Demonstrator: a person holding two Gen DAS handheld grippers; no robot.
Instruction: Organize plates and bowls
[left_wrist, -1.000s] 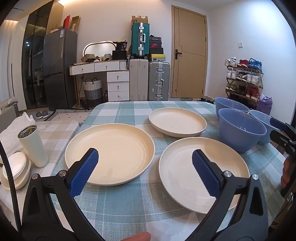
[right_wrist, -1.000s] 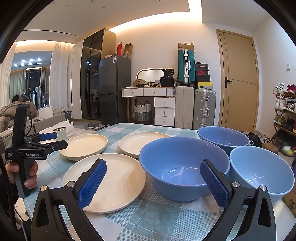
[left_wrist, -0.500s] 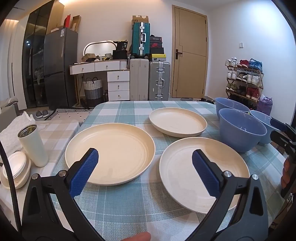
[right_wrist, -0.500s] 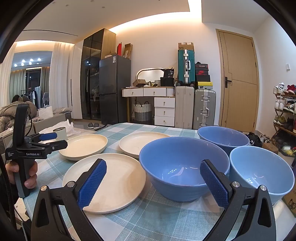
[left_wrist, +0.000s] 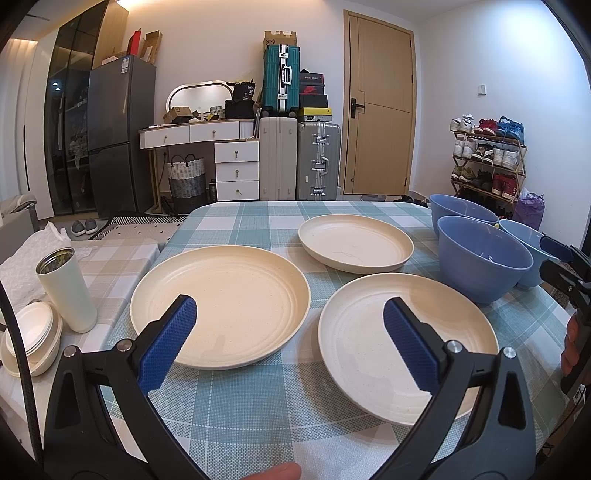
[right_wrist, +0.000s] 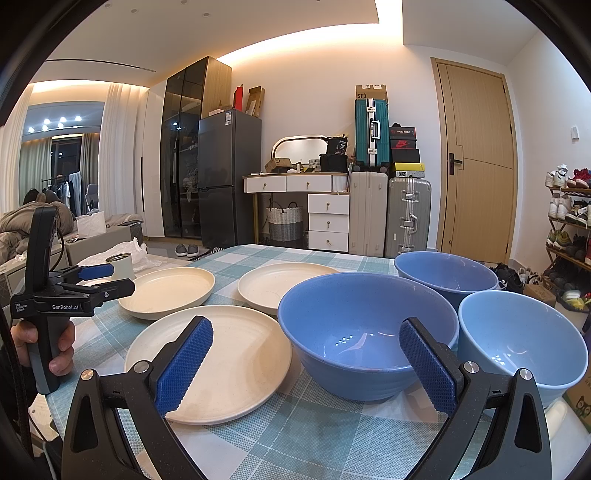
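Three cream plates lie on the checked tablecloth: a left plate (left_wrist: 221, 302), a far plate (left_wrist: 354, 243) and a near right plate (left_wrist: 402, 339). Three blue bowls stand to the right: a near bowl (left_wrist: 480, 258), a far bowl (left_wrist: 461, 214) and a lighter bowl (left_wrist: 528, 243). My left gripper (left_wrist: 291, 343) is open and empty, above the table's near edge before the plates. My right gripper (right_wrist: 306, 365) is open and empty, in front of the near bowl (right_wrist: 365, 332) and near plate (right_wrist: 210, 358).
A white tumbler (left_wrist: 66, 288) and a stack of small white dishes (left_wrist: 29, 336) sit on a side surface to the left. The table's front edge runs just under both grippers. Suitcases, drawers and a shoe rack stand behind the table.
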